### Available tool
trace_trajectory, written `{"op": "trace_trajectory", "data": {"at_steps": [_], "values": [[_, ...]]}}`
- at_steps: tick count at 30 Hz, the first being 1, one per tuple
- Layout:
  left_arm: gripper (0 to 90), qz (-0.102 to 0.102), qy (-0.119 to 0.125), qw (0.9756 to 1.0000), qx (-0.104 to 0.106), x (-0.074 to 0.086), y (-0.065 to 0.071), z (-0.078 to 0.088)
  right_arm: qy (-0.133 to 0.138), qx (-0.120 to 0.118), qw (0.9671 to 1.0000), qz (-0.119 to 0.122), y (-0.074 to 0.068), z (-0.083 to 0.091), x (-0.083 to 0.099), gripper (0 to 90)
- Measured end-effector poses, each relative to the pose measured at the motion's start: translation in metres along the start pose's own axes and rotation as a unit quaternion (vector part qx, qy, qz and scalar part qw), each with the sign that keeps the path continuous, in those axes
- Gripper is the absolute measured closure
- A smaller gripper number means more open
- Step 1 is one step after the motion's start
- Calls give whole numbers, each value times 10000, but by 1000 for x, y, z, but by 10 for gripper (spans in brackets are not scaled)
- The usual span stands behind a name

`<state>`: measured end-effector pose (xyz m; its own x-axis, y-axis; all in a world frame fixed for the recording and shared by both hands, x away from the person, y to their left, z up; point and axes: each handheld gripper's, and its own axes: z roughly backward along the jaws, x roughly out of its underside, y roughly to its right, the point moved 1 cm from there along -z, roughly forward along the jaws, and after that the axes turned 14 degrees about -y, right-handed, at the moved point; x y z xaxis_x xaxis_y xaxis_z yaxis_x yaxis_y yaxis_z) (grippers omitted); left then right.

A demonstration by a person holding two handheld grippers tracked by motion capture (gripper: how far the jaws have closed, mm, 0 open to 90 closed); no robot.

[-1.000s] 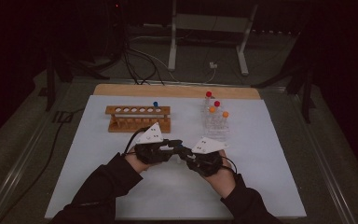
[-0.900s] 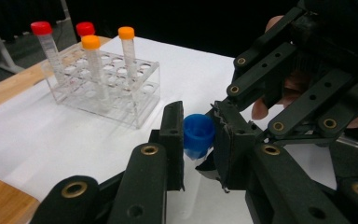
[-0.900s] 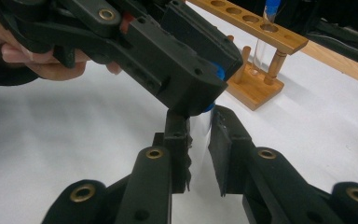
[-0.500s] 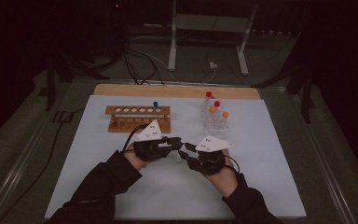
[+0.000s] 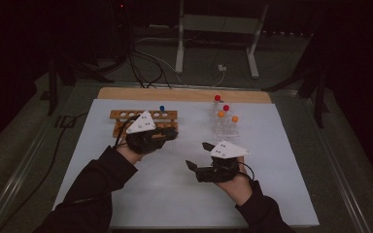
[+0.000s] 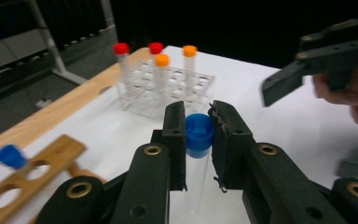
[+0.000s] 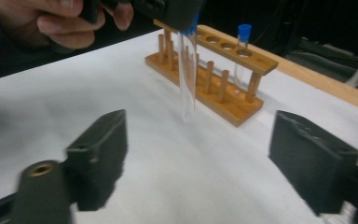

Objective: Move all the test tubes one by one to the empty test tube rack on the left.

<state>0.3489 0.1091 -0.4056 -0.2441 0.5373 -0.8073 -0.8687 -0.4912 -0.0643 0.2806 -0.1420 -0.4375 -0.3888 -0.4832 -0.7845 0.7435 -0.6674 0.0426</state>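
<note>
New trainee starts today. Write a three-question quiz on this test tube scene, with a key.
1. True or false: the left tongs grip the blue-capped tube at its cap.
2. How many tubes stand in the clear rack? A) two B) four C) six
3. Which rack holds the other blue-capped tube?

Key: 1. True. 2. B. 3. The wooden rack.
</note>
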Motion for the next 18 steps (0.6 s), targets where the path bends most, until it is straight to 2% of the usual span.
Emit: {"op": "trace_trajectory", "data": {"at_steps": [5, 7, 12, 16, 18], "values": [[777, 90, 12, 9997, -240, -2, -15, 6, -28, -28, 10000, -65, 0, 0, 0, 59], [777, 148, 32, 9994, -321, -2, -21, 7, -51, -145, 9999, -34, 1, -1, 1, 13], [777, 255, 39, 9984, -502, -5, -34, 8, -28, -277, 9996, -47, 2, -1, 1, 9], [777, 278, 7, 9974, -666, -7, -45, 8, 16, -254, 9997, -14, 3, 1, 1, 0], [777, 374, 24, 9969, -695, -8, -52, 7, 39, -257, 9997, -4, 3, 2, 1, 0]]}}
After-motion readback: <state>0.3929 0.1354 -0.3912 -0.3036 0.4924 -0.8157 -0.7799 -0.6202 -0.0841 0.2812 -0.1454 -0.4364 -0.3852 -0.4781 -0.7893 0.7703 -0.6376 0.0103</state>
